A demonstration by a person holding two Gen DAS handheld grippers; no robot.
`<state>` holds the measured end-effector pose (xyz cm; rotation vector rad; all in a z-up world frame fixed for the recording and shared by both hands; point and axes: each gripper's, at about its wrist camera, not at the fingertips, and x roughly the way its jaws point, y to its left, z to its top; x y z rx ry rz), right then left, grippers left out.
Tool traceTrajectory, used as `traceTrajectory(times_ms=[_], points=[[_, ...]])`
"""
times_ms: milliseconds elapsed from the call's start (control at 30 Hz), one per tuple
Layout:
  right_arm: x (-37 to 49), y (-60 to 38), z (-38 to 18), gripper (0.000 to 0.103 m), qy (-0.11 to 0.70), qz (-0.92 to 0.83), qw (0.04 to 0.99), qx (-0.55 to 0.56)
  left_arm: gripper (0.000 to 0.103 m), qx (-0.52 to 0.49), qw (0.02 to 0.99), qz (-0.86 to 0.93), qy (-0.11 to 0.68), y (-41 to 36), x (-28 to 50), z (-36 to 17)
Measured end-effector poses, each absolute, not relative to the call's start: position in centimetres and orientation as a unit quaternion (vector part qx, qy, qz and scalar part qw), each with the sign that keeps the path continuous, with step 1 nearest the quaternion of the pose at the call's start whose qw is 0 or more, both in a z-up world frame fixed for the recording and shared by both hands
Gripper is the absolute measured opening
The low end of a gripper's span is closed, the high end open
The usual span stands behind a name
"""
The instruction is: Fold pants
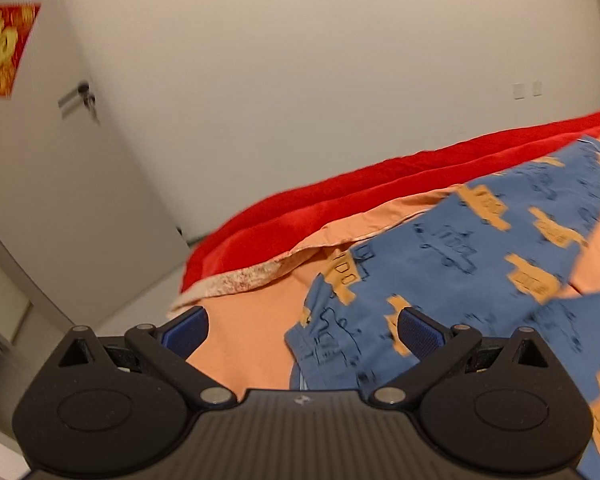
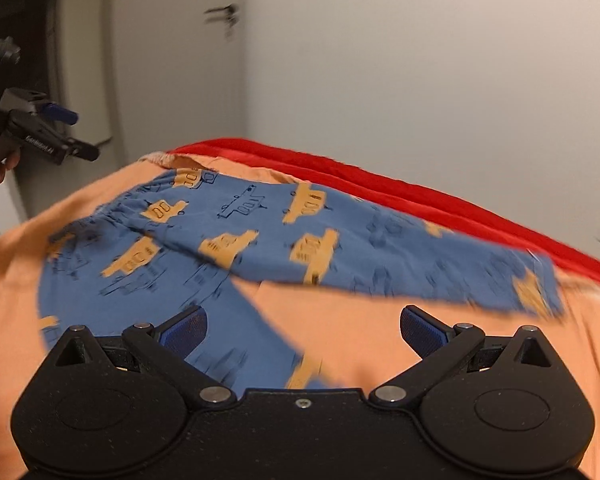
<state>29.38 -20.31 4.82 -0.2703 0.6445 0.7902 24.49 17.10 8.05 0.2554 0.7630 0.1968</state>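
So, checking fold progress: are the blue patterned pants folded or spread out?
Spread out: the blue patterned pants lie with both legs splayed apart on the orange bedsheet.

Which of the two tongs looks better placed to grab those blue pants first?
Probably the left. The left tongs hang open right at the waistband end of the blue pants, one pad already over the fabric. The right tongs, also open, mostly frame bare orange sheet between the legs.

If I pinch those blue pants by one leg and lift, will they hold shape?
Probably not: the pants look thin, lying flat with soft creases, so they would likely droop. On the orange sheet they may drag rather than slide.
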Motion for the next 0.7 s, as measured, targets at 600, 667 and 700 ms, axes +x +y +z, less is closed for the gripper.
traceTrajectory(times_ms=[600, 667, 700], points=[[45.8, 1.4, 2.9, 0.082, 0.304, 0.587, 0.691, -0.293, 0.099, 0.106, 0.912, -0.045, 0.395, 23.3, 35.9, 2.0], [46.8, 2.8, 2.6, 0.074, 0.310, 0.590, 0.680, -0.306, 0.088, 0.095, 0.908, -0.059, 0.404, 23.7, 36.8, 1.5], [47.3, 3.6, 2.5, 0.065, 0.314, 0.591, 0.676, -0.309, 0.081, 0.087, 0.906, -0.069, 0.410, 23.9, 37.3, 1.2]])
